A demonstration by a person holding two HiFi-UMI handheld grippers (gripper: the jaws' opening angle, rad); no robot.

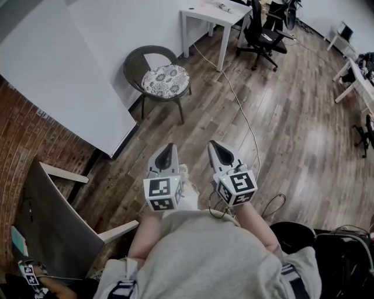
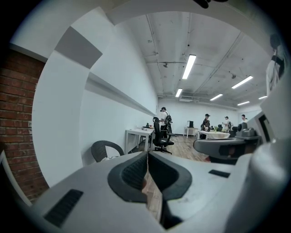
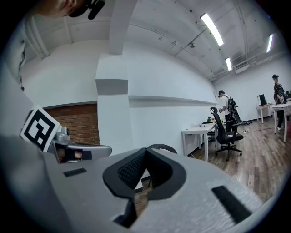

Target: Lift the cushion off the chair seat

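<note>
A round cushion [image 1: 166,80] with a grey floral print lies on the seat of a dark wicker chair [image 1: 138,60] by the white wall, far ahead of both grippers. My left gripper [image 1: 168,148] is shut with nothing in it, held at waist height over the wooden floor. Beside it my right gripper [image 1: 216,145] is also shut and empty. In the left gripper view the chair [image 2: 106,150] shows small, left of the closed jaws [image 2: 148,157]. In the right gripper view only the chair's back [image 3: 161,148] peeks over the closed jaws [image 3: 146,152].
A white desk [image 1: 211,17] and a black office chair [image 1: 264,35] stand beyond the wicker chair. A cable [image 1: 242,111] runs along the floor. A brick wall [image 1: 29,137] and a leaning grey board [image 1: 52,219] are at left. People stand far off [image 2: 207,122].
</note>
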